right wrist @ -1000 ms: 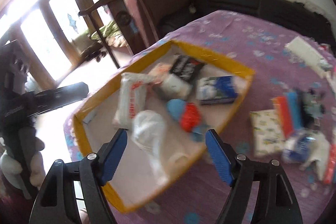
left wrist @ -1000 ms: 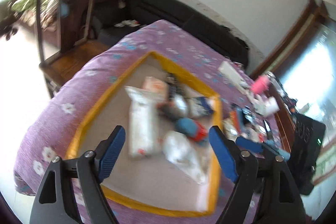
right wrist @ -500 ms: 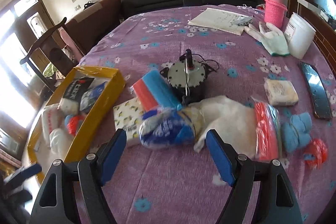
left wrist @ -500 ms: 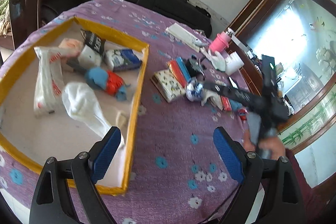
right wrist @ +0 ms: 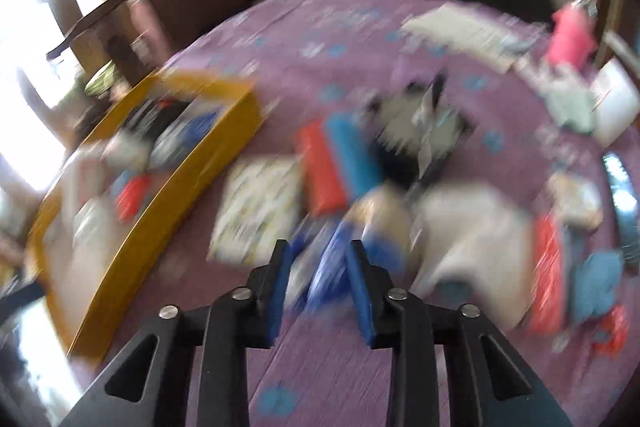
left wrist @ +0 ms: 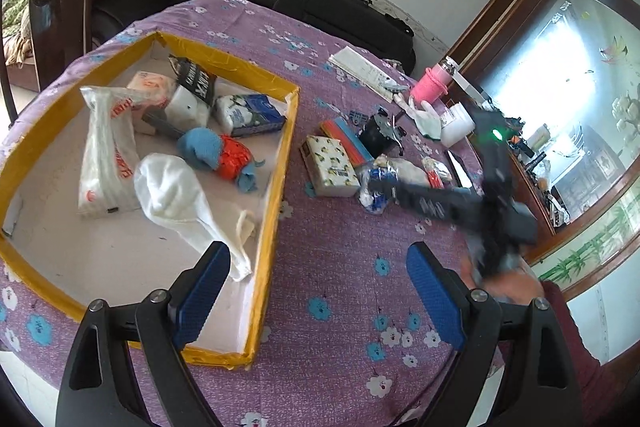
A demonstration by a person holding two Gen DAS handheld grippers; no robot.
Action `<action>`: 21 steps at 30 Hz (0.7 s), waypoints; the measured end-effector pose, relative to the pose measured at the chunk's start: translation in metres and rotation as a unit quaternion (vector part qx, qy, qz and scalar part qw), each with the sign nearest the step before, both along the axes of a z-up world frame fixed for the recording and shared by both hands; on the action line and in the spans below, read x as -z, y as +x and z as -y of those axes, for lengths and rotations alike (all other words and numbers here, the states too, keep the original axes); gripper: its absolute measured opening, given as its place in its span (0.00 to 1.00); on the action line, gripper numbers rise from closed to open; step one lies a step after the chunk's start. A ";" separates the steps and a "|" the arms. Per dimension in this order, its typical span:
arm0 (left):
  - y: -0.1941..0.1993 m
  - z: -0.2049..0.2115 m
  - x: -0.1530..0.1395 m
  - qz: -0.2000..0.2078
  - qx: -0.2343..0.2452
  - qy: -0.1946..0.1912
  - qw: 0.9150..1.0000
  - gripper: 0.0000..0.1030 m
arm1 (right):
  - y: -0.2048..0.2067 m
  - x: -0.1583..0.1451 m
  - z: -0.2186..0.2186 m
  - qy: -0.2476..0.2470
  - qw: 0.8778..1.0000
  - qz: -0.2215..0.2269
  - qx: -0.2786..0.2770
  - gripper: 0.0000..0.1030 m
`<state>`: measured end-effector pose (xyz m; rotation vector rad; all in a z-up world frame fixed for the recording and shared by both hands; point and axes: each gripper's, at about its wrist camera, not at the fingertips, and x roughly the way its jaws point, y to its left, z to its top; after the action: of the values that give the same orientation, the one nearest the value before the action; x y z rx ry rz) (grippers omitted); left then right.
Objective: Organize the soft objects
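Observation:
A yellow-rimmed cardboard box (left wrist: 280, 163) on the purple flowered tablecloth holds soft things: a white sock (left wrist: 172, 195), a blue and red knitted toy (left wrist: 216, 151) and tissue packs (left wrist: 108, 159). My left gripper (left wrist: 316, 259) stands open above the box's right wall, with nothing between its fingers. In the blurred right wrist view, my right gripper (right wrist: 319, 251) is closing its jaws on a blue and white plastic packet (right wrist: 332, 259), which looks squeezed between the pads. In the left wrist view that packet (left wrist: 372, 201) lies right of the box, under the right gripper's tips.
Around the packet lie a lemon-print tissue pack (left wrist: 332, 167), red and blue sponges (left wrist: 344, 135), a black motor (left wrist: 378, 137) and a white cloth (right wrist: 472, 235). Farther back stand a pink cup (left wrist: 430, 87), a white glove (left wrist: 426, 115) and a white tub (left wrist: 456, 125). A dark sofa runs behind the table.
Both grippers swung right from over the box to the loose items. The right gripper dropped onto the blue and white packet and its jaws went from wide to narrow around it.

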<state>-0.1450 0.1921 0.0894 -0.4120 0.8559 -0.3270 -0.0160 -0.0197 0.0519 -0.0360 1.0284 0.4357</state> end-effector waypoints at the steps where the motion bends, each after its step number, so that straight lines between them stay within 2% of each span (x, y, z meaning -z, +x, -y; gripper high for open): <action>1: 0.001 0.003 0.002 -0.002 0.004 0.000 1.000 0.87 | -0.010 0.003 -0.001 0.003 1.000 -0.019 -0.022 0.30; 3: 0.002 0.010 0.005 -0.004 0.013 0.004 1.000 0.87 | -0.031 0.008 0.000 0.008 0.998 -0.042 -0.054 0.31; 5: 0.002 0.017 0.005 -0.004 0.023 0.012 1.000 0.87 | -0.047 0.006 0.014 0.038 0.996 -0.047 -0.062 0.31; 7: 0.003 0.027 0.004 -0.003 0.036 0.028 0.999 0.87 | -0.056 -0.002 0.039 0.051 0.998 -0.032 -0.033 0.32; 11: 0.012 0.059 0.005 0.004 0.075 0.071 0.995 0.87 | -0.060 -0.015 0.090 0.055 0.997 0.006 0.050 0.56; 15: 0.031 0.095 0.009 0.011 0.124 0.096 0.988 0.86 | -0.063 -0.017 0.145 0.097 0.988 0.006 0.119 0.56; 18: 0.054 0.127 0.010 0.029 0.163 0.116 0.979 0.74 | -0.066 -0.017 0.170 0.106 0.984 0.010 0.145 0.59; 21: 0.085 0.151 0.017 0.027 0.169 0.152 0.973 0.73 | -0.067 -0.016 0.189 0.111 0.981 0.014 0.161 0.61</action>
<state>-0.0601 0.0415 0.0724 0.0305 0.9052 -0.5097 -0.0832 -0.2087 0.0683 0.3200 0.9318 0.2517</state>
